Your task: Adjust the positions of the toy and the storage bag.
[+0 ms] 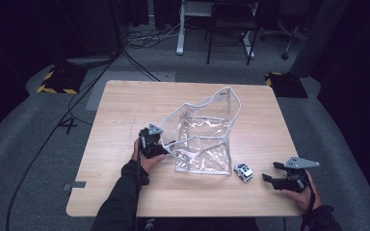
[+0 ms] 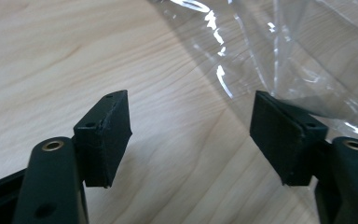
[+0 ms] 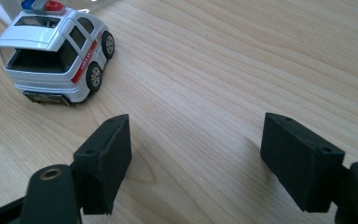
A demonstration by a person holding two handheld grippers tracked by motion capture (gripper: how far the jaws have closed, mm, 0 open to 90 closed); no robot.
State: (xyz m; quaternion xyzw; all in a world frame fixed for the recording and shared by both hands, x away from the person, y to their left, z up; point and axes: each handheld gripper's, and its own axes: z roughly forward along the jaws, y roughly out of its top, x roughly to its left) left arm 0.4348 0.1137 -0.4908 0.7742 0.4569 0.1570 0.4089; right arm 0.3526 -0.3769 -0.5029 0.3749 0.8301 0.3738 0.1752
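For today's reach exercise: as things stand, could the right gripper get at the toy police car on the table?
Probably yes. The right gripper stands open beside the toy police car, with bare table between them; the clear plastic bag lies off to the car's other side.

Toy car's front cut off

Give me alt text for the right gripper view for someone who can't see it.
A white toy police car with red and blue roof lights stands on a light wooden table, its rear hatch raised. The open right tongs frame bare wood below and right of the car, not touching it.
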